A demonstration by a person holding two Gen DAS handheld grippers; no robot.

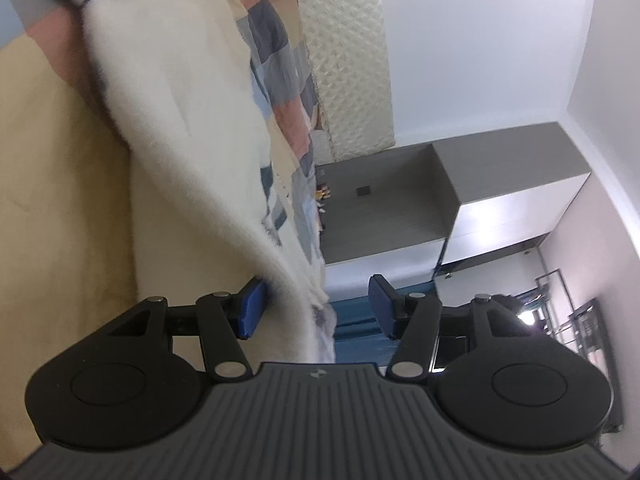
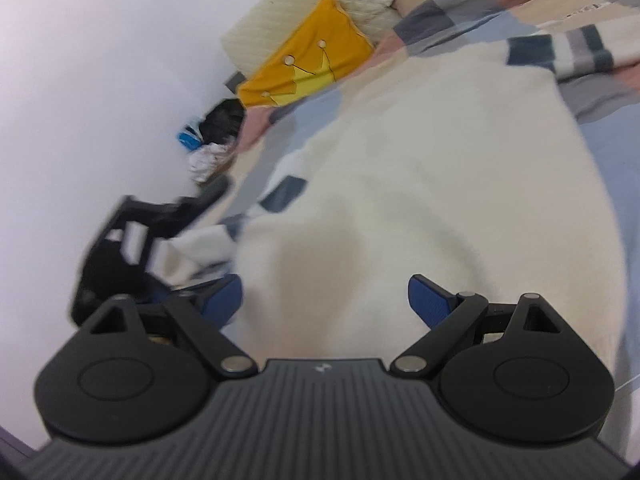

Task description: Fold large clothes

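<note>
A large cream fleece garment [image 2: 420, 168] with dark blue and grey check trim lies spread on the bed. My right gripper [image 2: 326, 300] hovers low over a raised bulge of it. Its blue pads stand wide apart with fleece between them, not pinched. In the left wrist view, which is rolled sideways, an edge of the same garment [image 1: 192, 128] hangs between the jaws of my left gripper [image 1: 316, 308]. It brushes one blue pad [image 1: 252, 308] and stays clear of the other, so the jaws are open. The blurred black frame of the left gripper [image 2: 132, 232] shows at the garment's left edge.
A patchwork bedspread [image 2: 460, 12] covers the bed, with a yellow crown pillow [image 2: 308, 56] against the quilted cream headboard [image 1: 344, 52]. Dark clutter [image 2: 220, 120] sits by the white wall. A grey and white cabinet [image 1: 400, 200] stands beyond the bed.
</note>
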